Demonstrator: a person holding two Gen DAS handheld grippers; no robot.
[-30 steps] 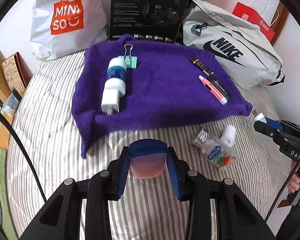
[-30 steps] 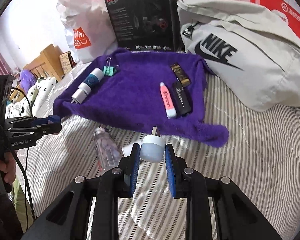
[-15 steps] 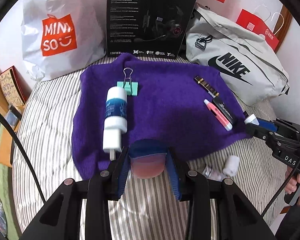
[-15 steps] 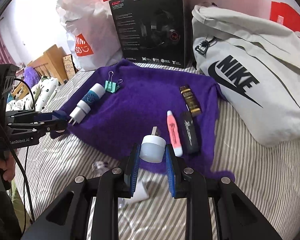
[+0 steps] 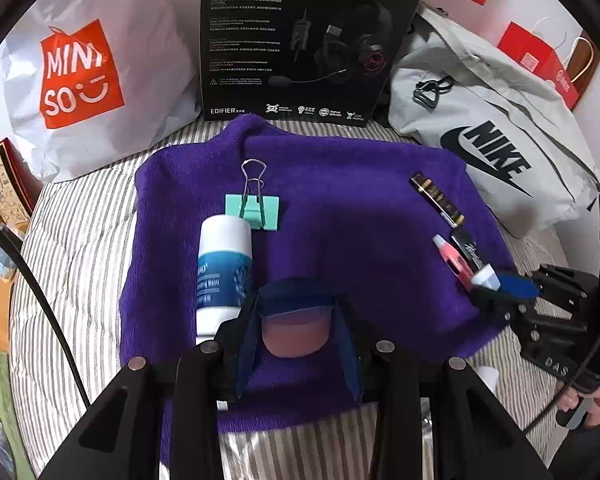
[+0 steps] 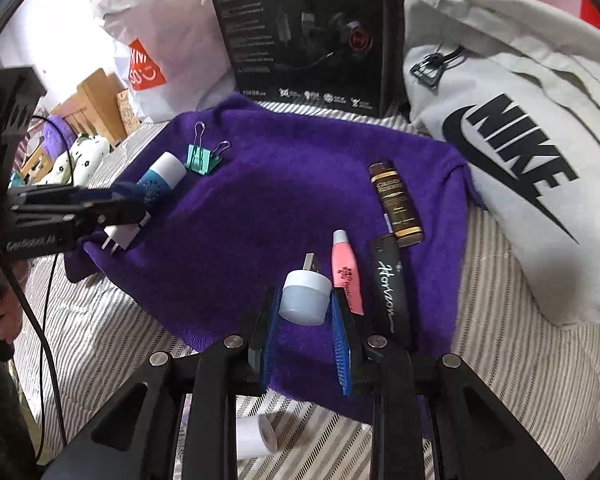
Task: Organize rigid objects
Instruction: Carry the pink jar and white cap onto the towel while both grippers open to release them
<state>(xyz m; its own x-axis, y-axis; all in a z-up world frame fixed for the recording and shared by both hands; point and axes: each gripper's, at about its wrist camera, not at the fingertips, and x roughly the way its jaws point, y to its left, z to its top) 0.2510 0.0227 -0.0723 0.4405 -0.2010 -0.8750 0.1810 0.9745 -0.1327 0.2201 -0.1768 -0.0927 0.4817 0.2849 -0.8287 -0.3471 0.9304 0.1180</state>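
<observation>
Over the purple towel (image 5: 340, 216), my left gripper (image 5: 296, 334) clenches a pink jar (image 5: 296, 332); my right gripper (image 6: 305, 312) grips a white USB lamp (image 6: 305, 294). Only the right view shows a paper roll (image 6: 256, 436).

Black tongs (image 5: 296, 336) (image 6: 306, 320) with blue pads (image 6: 342, 356), silver screws (image 5: 384, 347), black cable (image 5: 40, 292), white lettering.

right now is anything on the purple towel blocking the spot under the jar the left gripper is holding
Nothing visible does. The left hand-held gripper holds the jar over bare towel. The white tube lies just to its left and the clip farther back. The patch directly beneath the jar is hidden.
</observation>
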